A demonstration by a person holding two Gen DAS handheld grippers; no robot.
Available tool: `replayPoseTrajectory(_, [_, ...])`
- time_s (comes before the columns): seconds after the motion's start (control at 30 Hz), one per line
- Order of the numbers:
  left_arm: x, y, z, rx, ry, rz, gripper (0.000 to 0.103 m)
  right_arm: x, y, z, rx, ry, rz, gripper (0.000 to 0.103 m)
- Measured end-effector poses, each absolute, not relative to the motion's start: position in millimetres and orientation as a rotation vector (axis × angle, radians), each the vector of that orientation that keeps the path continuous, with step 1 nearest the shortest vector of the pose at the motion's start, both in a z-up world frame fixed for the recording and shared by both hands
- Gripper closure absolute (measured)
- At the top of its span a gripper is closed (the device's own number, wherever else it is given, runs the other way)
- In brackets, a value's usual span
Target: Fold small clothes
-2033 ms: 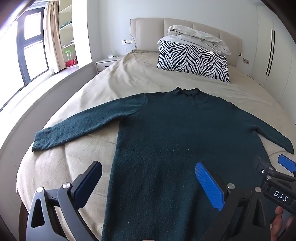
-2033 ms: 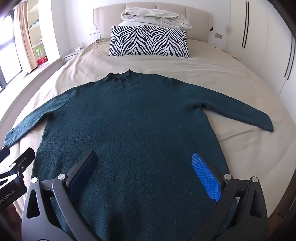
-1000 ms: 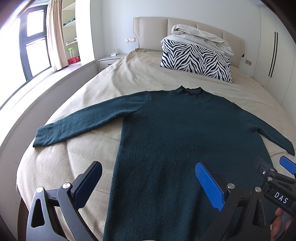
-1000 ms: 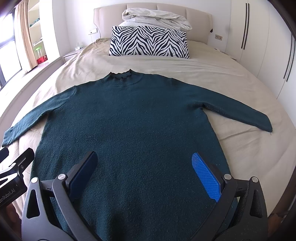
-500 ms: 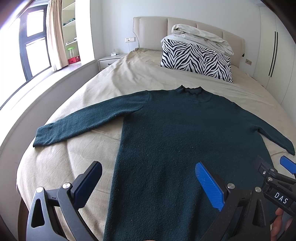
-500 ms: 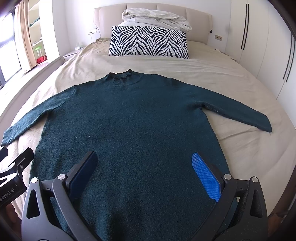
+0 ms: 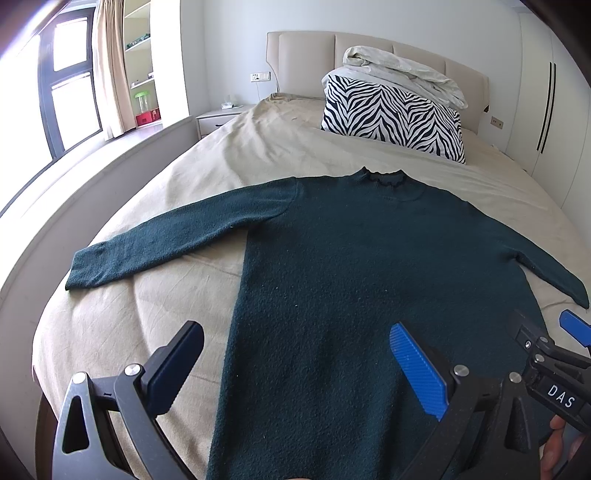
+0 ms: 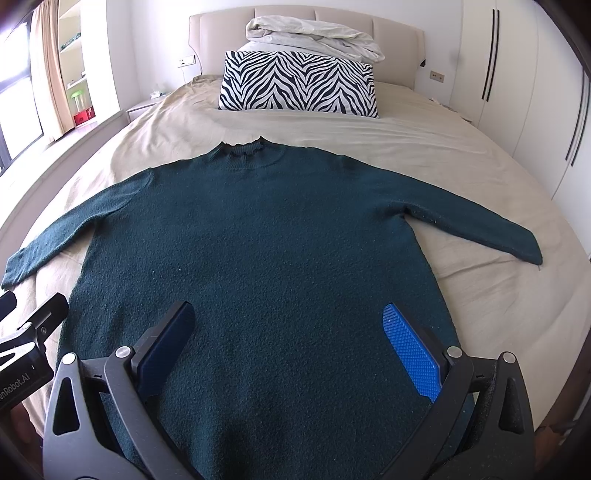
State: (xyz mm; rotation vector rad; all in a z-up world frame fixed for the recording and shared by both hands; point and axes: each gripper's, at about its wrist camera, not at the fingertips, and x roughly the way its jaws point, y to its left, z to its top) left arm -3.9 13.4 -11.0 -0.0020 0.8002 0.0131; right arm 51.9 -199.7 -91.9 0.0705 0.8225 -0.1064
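A dark green long-sleeved sweater (image 7: 354,273) lies flat and face up on the beige bed (image 7: 258,162), collar toward the headboard, both sleeves spread out sideways. It also shows in the right wrist view (image 8: 266,236). My left gripper (image 7: 295,354) is open and empty, above the sweater's lower left side near the hem. My right gripper (image 8: 288,343) is open and empty, above the lower middle of the sweater. The right gripper also shows at the right edge of the left wrist view (image 7: 554,365). The sweater's hem is hidden under the grippers.
A zebra-striped pillow (image 8: 299,86) stands at the head of the bed with a bundled white duvet (image 8: 314,35) on top. A nightstand (image 7: 218,118) and a window (image 7: 70,96) are to the left. White wardrobe doors (image 8: 535,92) are to the right.
The left gripper has drifted slightly, so the sweater sits a little lower and more central in its view. The right gripper has barely moved. Both stay open.
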Motion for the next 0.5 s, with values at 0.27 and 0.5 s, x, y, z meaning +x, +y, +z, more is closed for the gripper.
replayPoseTrajectory(0.27, [-4.9, 13.4, -11.6, -0.002, 0.801, 0.013, 0.0, 51.2, -197.9, -92.3, 0.066, 0.823, -0.106, 0.0])
replayPoseTrajectory(0.5, [-6.4, 14.1, -14.4, -0.005, 0.805, 0.015, 0.0, 51.0, -196.2, -93.1, 0.063, 0.82, -0.107, 0.0])
